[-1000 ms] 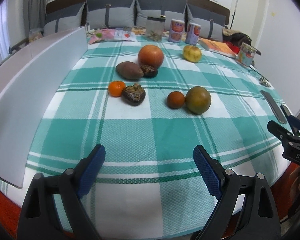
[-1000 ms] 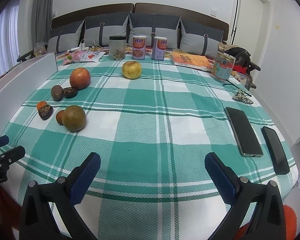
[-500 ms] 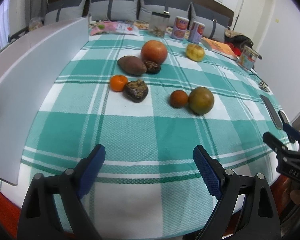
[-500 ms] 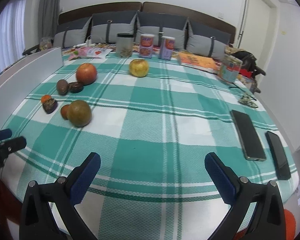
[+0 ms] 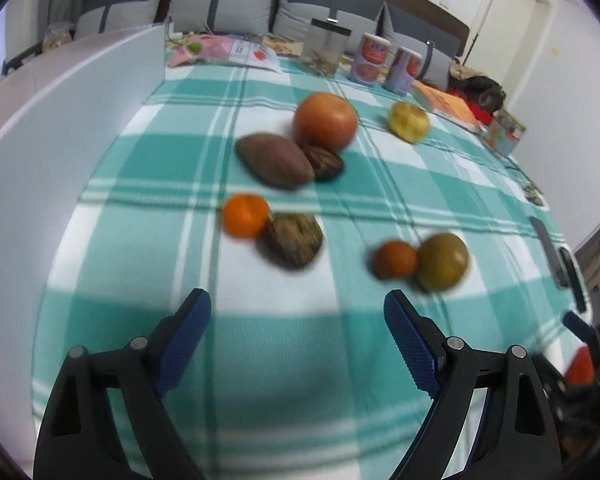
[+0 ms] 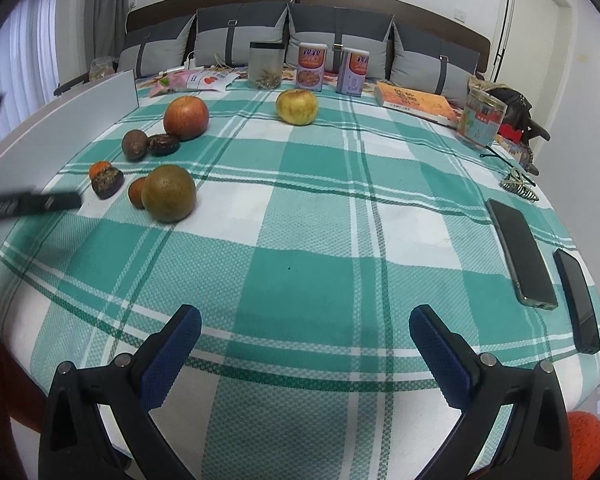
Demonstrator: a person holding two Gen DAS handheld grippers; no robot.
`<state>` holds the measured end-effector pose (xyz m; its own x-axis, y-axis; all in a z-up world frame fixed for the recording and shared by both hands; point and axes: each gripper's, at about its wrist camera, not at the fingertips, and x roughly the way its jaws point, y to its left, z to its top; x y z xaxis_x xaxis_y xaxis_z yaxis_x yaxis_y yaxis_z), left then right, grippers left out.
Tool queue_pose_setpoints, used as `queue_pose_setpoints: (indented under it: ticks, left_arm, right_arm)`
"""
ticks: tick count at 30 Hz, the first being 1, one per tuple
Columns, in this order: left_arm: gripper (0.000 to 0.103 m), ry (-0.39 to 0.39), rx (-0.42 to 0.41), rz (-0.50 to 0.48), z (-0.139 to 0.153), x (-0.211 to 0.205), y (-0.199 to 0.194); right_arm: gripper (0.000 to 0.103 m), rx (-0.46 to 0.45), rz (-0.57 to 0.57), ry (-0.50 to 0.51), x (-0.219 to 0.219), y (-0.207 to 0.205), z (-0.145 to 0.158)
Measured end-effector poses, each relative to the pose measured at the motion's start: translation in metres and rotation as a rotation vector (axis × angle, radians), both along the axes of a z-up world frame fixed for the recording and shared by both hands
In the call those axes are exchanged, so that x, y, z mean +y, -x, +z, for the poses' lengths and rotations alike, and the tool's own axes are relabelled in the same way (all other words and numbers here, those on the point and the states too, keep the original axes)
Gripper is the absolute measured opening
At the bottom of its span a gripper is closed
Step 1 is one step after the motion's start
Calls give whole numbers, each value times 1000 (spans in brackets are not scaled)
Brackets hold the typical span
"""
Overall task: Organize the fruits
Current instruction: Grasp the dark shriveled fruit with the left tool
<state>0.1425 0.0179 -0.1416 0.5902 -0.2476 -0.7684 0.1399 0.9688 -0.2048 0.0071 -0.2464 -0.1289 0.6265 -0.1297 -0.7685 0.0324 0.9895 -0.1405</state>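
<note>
Eight fruits lie on the green-and-white checked tablecloth (image 6: 300, 216); listed by size, with both grippers.

- Red apple (image 5: 325, 121): far group, touching a dark wrinkled fruit (image 5: 323, 162); well beyond the jaws of the left gripper (image 5: 297, 334).
- Green-brown round fruit (image 5: 442, 261): ahead and to the right of the left gripper's right finger, touching a small reddish fruit (image 5: 394, 264) on its left.
- Yellow apple (image 6: 297, 106): alone near the far edge, by two printed cans (image 6: 311, 66); far ahead of the right gripper (image 6: 305, 340).
- Brown oval fruit (image 5: 274, 165): beside the red apple.
- Dark shrivelled fruit (image 5: 292, 239): nearest to the left jaws, just ahead of the gap between them, touching a tangerine (image 5: 245, 216).

Left gripper: tilted down toward the cloth, hovering over it; its view is motion-blurred. Jaws wide apart, just closed a trifle, nothing between them, touching nothing.

Right gripper: tilted down over a bare stretch of cloth near the table edge; jaws wide apart, empty. All fruit lies far to its upper left.

Two dark phones (image 6: 522, 252) lie at the right edge.
</note>
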Motion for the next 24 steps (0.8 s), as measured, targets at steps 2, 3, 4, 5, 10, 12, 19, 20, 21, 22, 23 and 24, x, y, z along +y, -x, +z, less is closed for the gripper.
queue_pose_setpoints:
  ticks: [2, 3, 4, 5, 10, 12, 19, 20, 21, 22, 23, 24]
  left_arm:
    - [89, -8, 4, 12, -5, 0, -11]
    - [89, -8, 16, 18, -9, 0, -18]
    - [88, -11, 25, 20, -13, -1, -22]
    - [82, -17, 31, 21, -16, -3, -27]
    - [70, -67, 0, 0, -19, -19, -36]
    - [45, -88, -10, -19, -19, -25, -40]
    - [43, -103, 23, -69, -10, -21, -22]
    - [43, -107, 27, -82, -7, -18, -15]
    - [43, -104, 28, -87, -5, -17, -10]
    - [43, -101, 29, -90, -3, -14, -5]
    - [43, -102, 29, -89, -2, -13, 0]
    - [43, -100, 26, -86, -1, -11, 4]
  right_arm:
    - [103, 1, 4, -1, 0, 1, 0]
    - [103, 2, 5, -2, -1, 2, 0]
    - [103, 1, 5, -4, -1, 2, 0]
    - [103, 1, 5, -6, -2, 2, 0]
    - [103, 9, -12, -20, -7, 2, -2]
    - [103, 11, -16, -22, -8, 2, -2]
    - [103, -3, -15, -30, -9, 1, 2]
    - [103, -1, -18, -34, -9, 0, 1]
    - [103, 3, -19, -40, -10, -1, 1]
    - [103, 7, -20, -48, -10, -2, 0]
    - [103, 9, -20, -52, -10, -1, 0]
    - [103, 11, -21, -56, -9, -2, -1]
